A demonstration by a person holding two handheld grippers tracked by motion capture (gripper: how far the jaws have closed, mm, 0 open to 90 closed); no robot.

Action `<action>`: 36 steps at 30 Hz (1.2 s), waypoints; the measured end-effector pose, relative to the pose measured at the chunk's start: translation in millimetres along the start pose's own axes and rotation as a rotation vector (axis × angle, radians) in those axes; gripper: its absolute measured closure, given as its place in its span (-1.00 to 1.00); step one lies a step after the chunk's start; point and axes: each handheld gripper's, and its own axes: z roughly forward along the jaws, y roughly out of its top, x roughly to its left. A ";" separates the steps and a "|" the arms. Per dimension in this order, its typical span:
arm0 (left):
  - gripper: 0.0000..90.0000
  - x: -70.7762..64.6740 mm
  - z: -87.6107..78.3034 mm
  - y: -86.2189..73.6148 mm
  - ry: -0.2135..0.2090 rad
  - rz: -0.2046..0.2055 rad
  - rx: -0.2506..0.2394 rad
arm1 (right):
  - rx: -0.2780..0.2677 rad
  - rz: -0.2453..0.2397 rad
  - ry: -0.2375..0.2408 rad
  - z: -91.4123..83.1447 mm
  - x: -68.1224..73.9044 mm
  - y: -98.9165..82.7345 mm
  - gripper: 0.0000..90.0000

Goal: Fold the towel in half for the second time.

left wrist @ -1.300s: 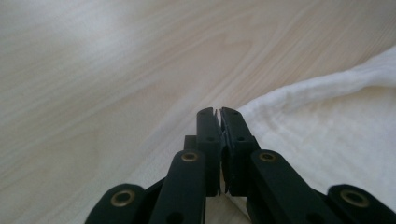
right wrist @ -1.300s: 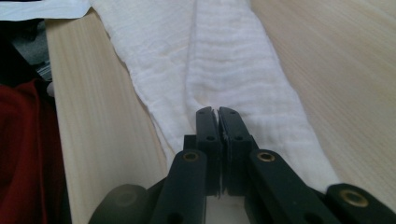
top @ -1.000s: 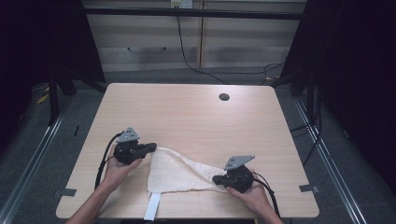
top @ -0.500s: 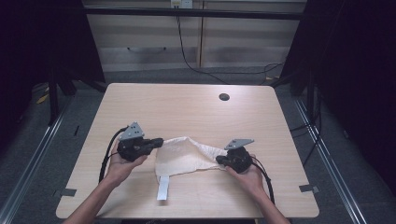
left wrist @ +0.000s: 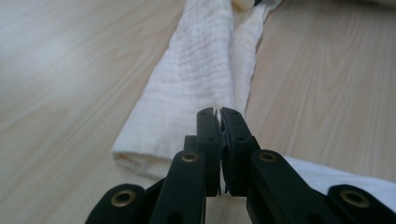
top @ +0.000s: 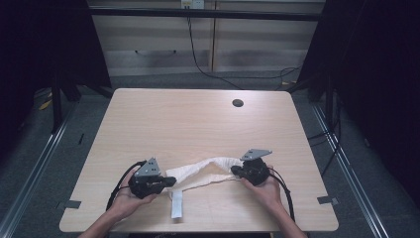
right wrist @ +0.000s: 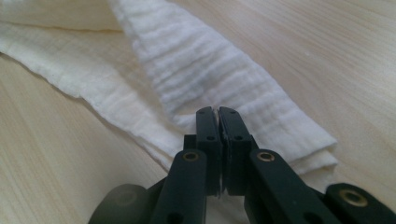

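White crinkled cotton cloth (top: 203,172) | bunched narrower than a second ago | ends pinched by closed left gripper (top: 171,181) and right gripper (top: 234,171) | fold judged underway

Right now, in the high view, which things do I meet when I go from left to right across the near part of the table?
Left tool → narrow white strip lying toward the near edge → white cloth stretched between the tools → right tool.

Wooden table (top: 198,124) with round grommet hole (top: 237,103); drawer cabinet (top: 153,49) behind.
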 end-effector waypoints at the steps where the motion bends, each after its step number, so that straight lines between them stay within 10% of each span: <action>1: 0.93 0.1 -0.3 -3.3 0.003 -0.003 0.005 | 0.002 -0.008 -0.005 -1.8 0.7 0.2 0.96; 23: 0.93 -1.1 5.6 -13.3 0.026 -0.014 0.059 | -0.015 -0.011 -0.036 -54.2 10.7 -39.9 0.96; 36: 0.93 9.3 10.4 -10.0 0.068 -0.033 0.045 | 0.010 -0.003 -0.032 -41.1 12.4 -38.6 0.96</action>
